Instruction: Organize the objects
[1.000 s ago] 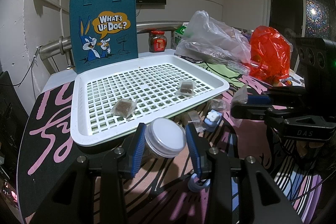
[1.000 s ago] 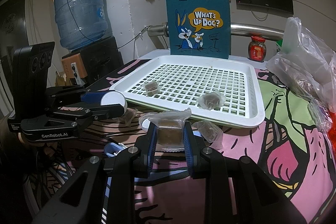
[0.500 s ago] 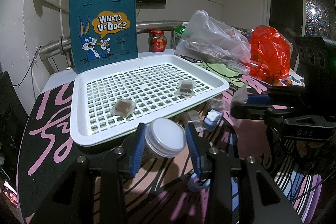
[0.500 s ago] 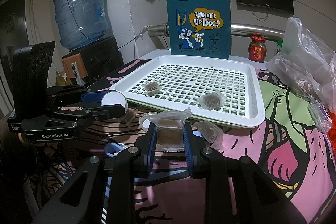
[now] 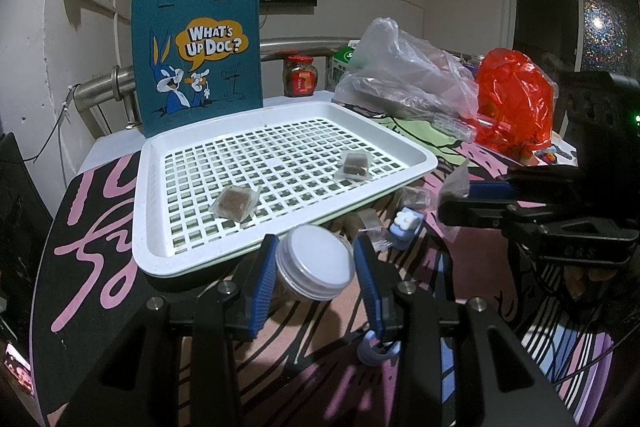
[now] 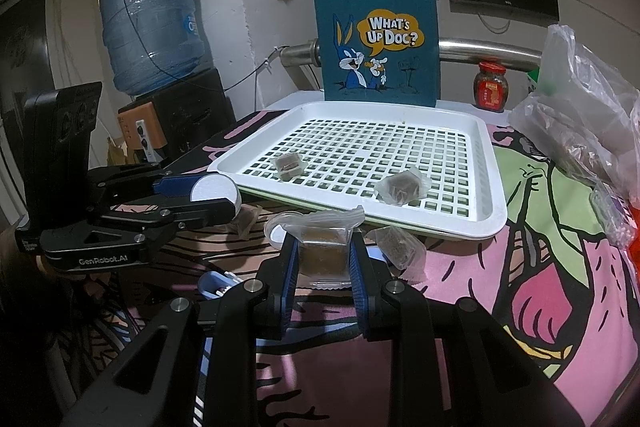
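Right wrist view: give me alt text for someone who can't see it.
The right gripper is shut on a clear-wrapped brown cube, held in front of a white slotted tray with two similar packets on it. The left gripper, at left, grips a white-lidded jar; a blue Bugs Bunny tote stands behind the tray.
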